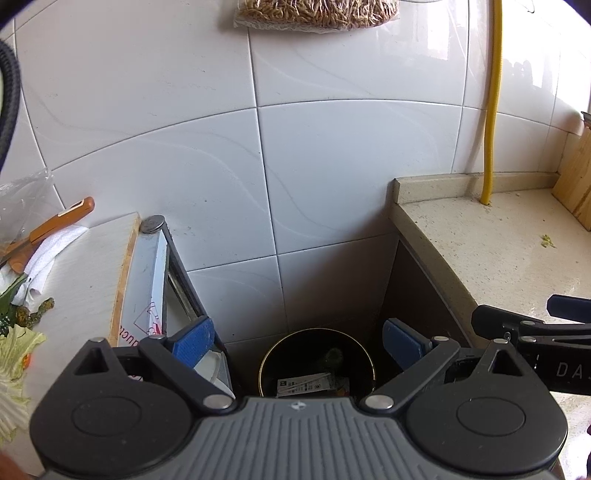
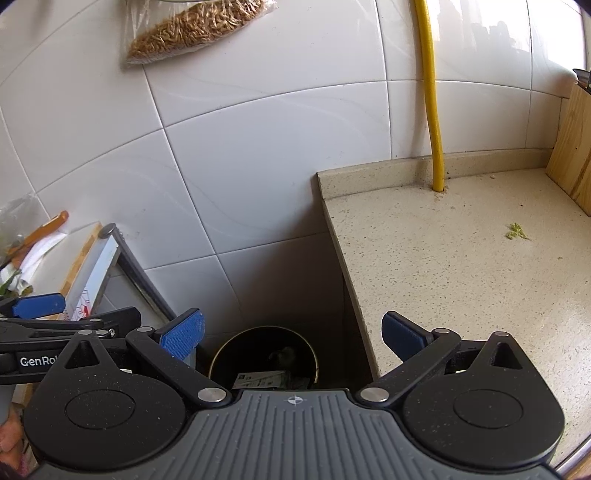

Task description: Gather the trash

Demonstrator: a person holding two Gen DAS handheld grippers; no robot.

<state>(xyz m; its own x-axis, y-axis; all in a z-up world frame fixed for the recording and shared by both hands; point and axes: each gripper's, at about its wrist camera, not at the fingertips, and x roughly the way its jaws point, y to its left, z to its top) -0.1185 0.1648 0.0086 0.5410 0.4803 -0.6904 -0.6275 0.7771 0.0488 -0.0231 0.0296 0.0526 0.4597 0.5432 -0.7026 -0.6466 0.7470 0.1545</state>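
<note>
A dark round trash bin (image 1: 317,360) (image 2: 263,356) stands on the floor in the gap between two counters, with paper scraps and a dark lump inside. My left gripper (image 1: 300,342) hovers open above the bin, nothing between its blue pads. My right gripper (image 2: 293,332) also hangs open and empty over the bin, beside the left one. A small green scrap (image 2: 518,230) (image 1: 547,240) lies on the beige counter (image 2: 461,266) at the right. Vegetable scraps (image 1: 14,332) and a crumpled white tissue (image 1: 48,254) lie on the white board at the left.
An orange-handled knife (image 1: 55,225) rests by the tissue. A yellow hose (image 1: 493,99) runs down the tiled wall to the counter. A bag of dried food (image 2: 195,29) hangs on the wall. A wooden block (image 2: 570,147) stands at the far right. A metal frame (image 1: 162,277) borders the gap's left side.
</note>
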